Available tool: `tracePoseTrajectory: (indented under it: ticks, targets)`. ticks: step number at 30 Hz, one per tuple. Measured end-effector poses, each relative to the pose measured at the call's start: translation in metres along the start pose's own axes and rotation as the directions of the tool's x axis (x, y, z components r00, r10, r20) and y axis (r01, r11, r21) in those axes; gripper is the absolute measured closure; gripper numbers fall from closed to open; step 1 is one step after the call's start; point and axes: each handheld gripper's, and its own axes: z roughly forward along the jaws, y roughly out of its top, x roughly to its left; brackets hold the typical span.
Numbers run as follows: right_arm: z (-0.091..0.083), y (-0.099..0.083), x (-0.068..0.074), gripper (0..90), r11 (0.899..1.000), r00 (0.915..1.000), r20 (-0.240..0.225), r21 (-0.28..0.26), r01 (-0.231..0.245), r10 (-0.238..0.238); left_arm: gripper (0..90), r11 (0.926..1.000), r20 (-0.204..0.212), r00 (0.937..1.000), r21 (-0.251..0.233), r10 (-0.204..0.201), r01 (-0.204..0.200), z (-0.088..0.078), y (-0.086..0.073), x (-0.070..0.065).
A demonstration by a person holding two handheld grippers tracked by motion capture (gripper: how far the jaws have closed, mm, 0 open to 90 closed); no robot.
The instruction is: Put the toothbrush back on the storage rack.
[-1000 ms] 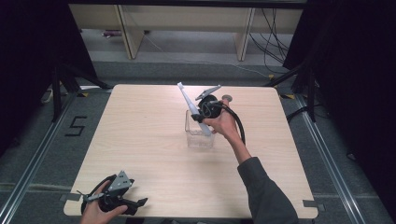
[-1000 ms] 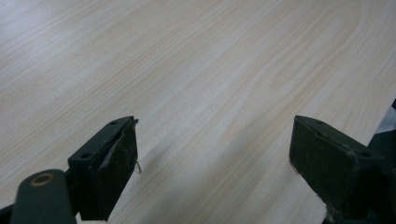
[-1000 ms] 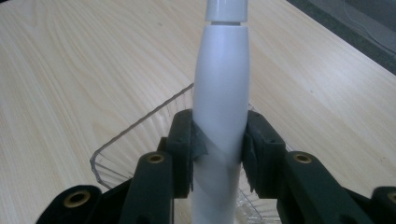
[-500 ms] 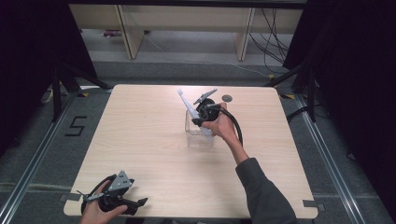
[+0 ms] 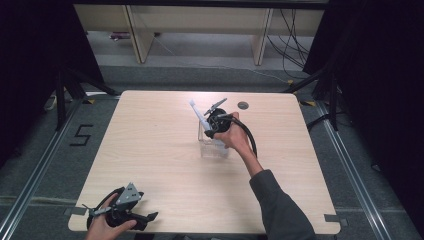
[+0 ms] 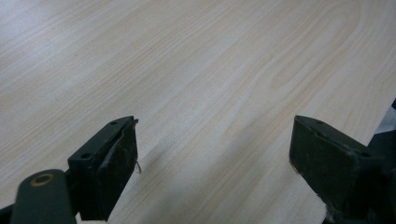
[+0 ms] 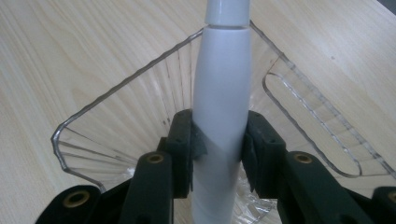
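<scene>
A white toothbrush-like handle (image 5: 201, 116) slants up and to the left, and my right gripper (image 5: 214, 128) is shut on it. In the right gripper view the two jaws clamp the white handle (image 7: 222, 84) at its thick lower part, with its bottom end inside a clear ribbed plastic container (image 7: 116, 116). That container (image 5: 214, 149) stands near the middle of the table, just below the right hand. My left gripper (image 5: 142, 220) lies at the near left corner, held by a hand. In the left gripper view its jaws (image 6: 215, 140) stand wide apart over bare wood.
The light wooden table (image 5: 150, 150) has a small round dark grommet (image 5: 243, 105) near its far edge. A floor mark "5" (image 5: 82, 135) lies left of the table. Pale shelving (image 5: 200, 30) stands beyond it, and dark curtains flank both sides.
My right gripper has come down and slightly nearer with the white handle, bringing its lower end into the clear container. The left gripper has stayed still.
</scene>
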Motion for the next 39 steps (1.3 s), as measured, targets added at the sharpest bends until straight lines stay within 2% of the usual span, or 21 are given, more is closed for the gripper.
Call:
tracePoseTrajectory:
  ticks: [1, 2, 4, 8, 9, 10, 11, 17, 19, 20, 21, 22, 23, 24, 28, 29, 31, 33, 34, 37, 39]
  targets:
    - [0.0, 0.0, 0.002, 66.4, 1.0, 0.9996, -0.003, 0.015, -0.027, 0.027, 15.0, 1.0, 0.001, 1.0, -0.001, 0.001, -0.001, 0.0, 0.0, 0.0]
    - [0.0, 0.0, 0.002, 66.4, 1.0, 0.9996, -0.002, 0.014, -0.027, 0.027, 15.0, 1.0, 0.002, 1.0, -0.003, -0.001, 0.001, 0.0, 0.0, 0.0]
    - [-0.001, 0.0, 0.005, 66.3, 0.997, 0.998, -0.007, 0.036, -0.063, 0.063, 15.0, 1.0, 0.002, 1.0, -0.001, 0.0, 0.0, 0.0, 0.0, 0.0]
    - [-0.002, -0.001, 0.004, 64.5, 0.998, 0.9986, -0.008, 0.029, -0.052, 0.053, 15.0, 1.0, 0.002, 1.0, 0.0, 0.0, 0.0, 0.0, 0.0, 0.0]
    - [-0.003, 0.0, 0.003, 63.3, 0.999, 0.9991, -0.01, 0.019, -0.041, 0.041, 15.0, 1.0, 0.002, 1.0, 0.003, 0.001, -0.001, 0.0, 0.0, 0.0]
    - [-0.003, 0.0, 0.0, 62.7, 1.0, 0.9999, 0.014, -0.024, 0.007, -0.007, 15.0, 1.0, 0.004, 1.0, -0.001, -0.004, 0.004, 0.001, 0.0, -0.001]
    - [-0.005, 0.0, 0.001, 62.4, 1.0, 0.9999, 0.008, -0.029, -0.01, 0.01, 15.0, 1.0, 0.005, 1.0, 0.0, -0.005, 0.005, 0.001, 0.0, -0.001]
    - [-0.02, -0.001, 0.001, 56.5, 0.998, 0.9977, 0.056, -0.058, 0.04, -0.037, 15.0, 1.0, 0.005, 1.0, 0.002, -0.001, 0.001, 0.001, 0.0, 0.0]
    - [-0.026, -0.003, 0.004, 55.3, 0.996, 0.9989, 0.046, -0.088, 0.012, -0.008, 15.0, 1.0, 0.005, 1.0, 0.005, 0.0, 0.0, 0.001, 0.0, 0.0]
    - [-0.029, -0.003, 0.003, 54.3, 0.994, 0.9982, 0.049, -0.1, 0.04, -0.035, 15.0, 1.0, 0.005, 1.0, 0.006, 0.003, -0.003, 0.001, 0.0, 0.0]
    - [-0.032, -0.004, 0.007, 53.5, 0.995, 0.9995, 0.028, -0.104, -0.009, 0.012, 15.0, 1.0, 0.004, 1.0, 0.009, 0.004, -0.004, 0.001, 0.0, 0.0]
    - [-0.032, -0.005, 0.007, 52.9, 0.991, 0.9996, 0.027, -0.131, -0.004, 0.008, 15.0, 1.0, 0.003, 1.0, 0.008, 0.006, -0.006, 0.001, 0.0, 0.0]
    - [-0.036, -0.005, 0.006, 52.2, 0.992, 0.9997, 0.025, -0.128, 0.008, -0.005, 15.0, 0.9999, 0.003, 1.0, 0.008, 0.006, -0.006, 0.001, 0.0, 0.0]
    - [-0.038, -0.006, 0.008, 51.2, 0.992, 0.9994, 0.015, -0.126, -0.03, 0.032, 15.0, 1.0, 0.002, 1.0, 0.007, 0.005, -0.005, 0.001, 0.0, 0.0]
    - [-0.044, -0.011, 0.005, 48.0, 0.987, 0.9995, 0.01, -0.161, -0.027, 0.029, 15.0, 1.0, 0.004, 1.0, -0.001, 0.001, -0.001, 0.002, -0.001, 0.0]
    - [-0.044, -0.012, 0.003, 47.3, 0.983, 0.9999, 0.015, -0.183, -0.002, 0.005, 15.0, 1.0, 0.003, 1.0, 0.003, 0.002, -0.002, 0.001, 0.0, 0.0]
    - [-0.047, -0.012, 0.002, 46.1, 0.985, 0.9999, 0.01, -0.171, -0.007, 0.008, 15.0, 1.0, 0.002, 1.0, 0.003, -0.001, 0.001, 0.001, 0.0, 0.0]
    - [-0.05, -0.016, 0.0, 43.4, 0.982, 0.9998, 0.016, -0.191, -0.009, 0.012, 15.0, 1.0, 0.002, 1.0, 0.007, 0.002, -0.002, 0.001, 0.0, 0.0]
    - [-0.05, -0.017, 0.0, 42.9, 0.976, 0.9997, 0.021, -0.218, -0.008, 0.013, 15.0, 1.0, 0.002, 1.0, 0.006, 0.002, -0.002, 0.001, 0.0, 0.0]
    - [-0.058, -0.02, 0.001, 40.1, 0.978, 0.999, 0.014, -0.205, -0.039, 0.043, 15.0, 1.0, 0.003, 1.0, 0.006, 0.004, -0.004, 0.001, 0.0, 0.0]
    - [-0.059, -0.023, 0.001, 38.0, 0.973, 0.9984, 0.026, -0.229, -0.043, 0.05, 15.0, 1.0, 0.003, 1.0, 0.006, 0.001, -0.001, 0.001, 0.0, 0.0]
